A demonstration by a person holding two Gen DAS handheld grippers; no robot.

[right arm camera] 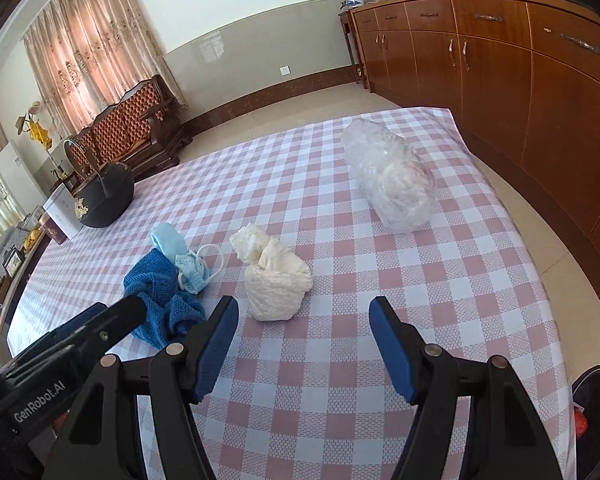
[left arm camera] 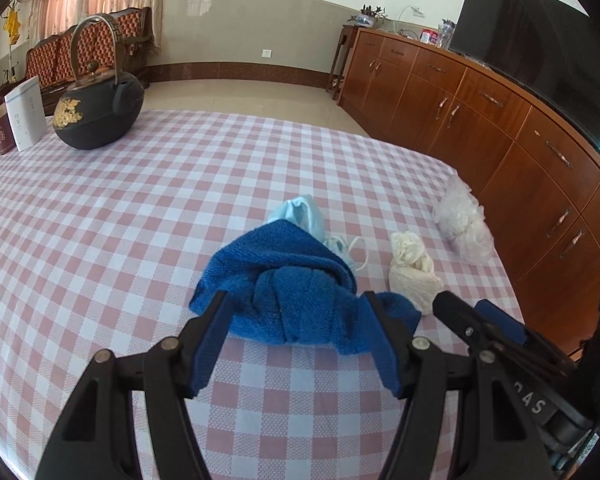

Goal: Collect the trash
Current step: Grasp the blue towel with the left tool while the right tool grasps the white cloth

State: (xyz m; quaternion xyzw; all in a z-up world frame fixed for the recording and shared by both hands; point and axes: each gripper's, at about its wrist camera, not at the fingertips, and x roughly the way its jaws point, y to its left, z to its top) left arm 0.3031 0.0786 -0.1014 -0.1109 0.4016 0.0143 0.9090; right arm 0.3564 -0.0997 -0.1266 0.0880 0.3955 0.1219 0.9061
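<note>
Terry cloth (blue, knotted) lies beside crumpled cream tissue.

Left gripper hangs over the checked tablecloth, jaws apart, nothing between the pads, the crumpled blue towel lying just past the fingertips at twelve o'clock. Peeking out behind the towel, a pale blue face mask with its ear loops trailing. At two o'clock sits a cream paper wad, and beyond it a clear plastic bag near the table edge. Far off at ten o'clock, a black teapot. The right gripper pokes in at three o'clock.
</note>
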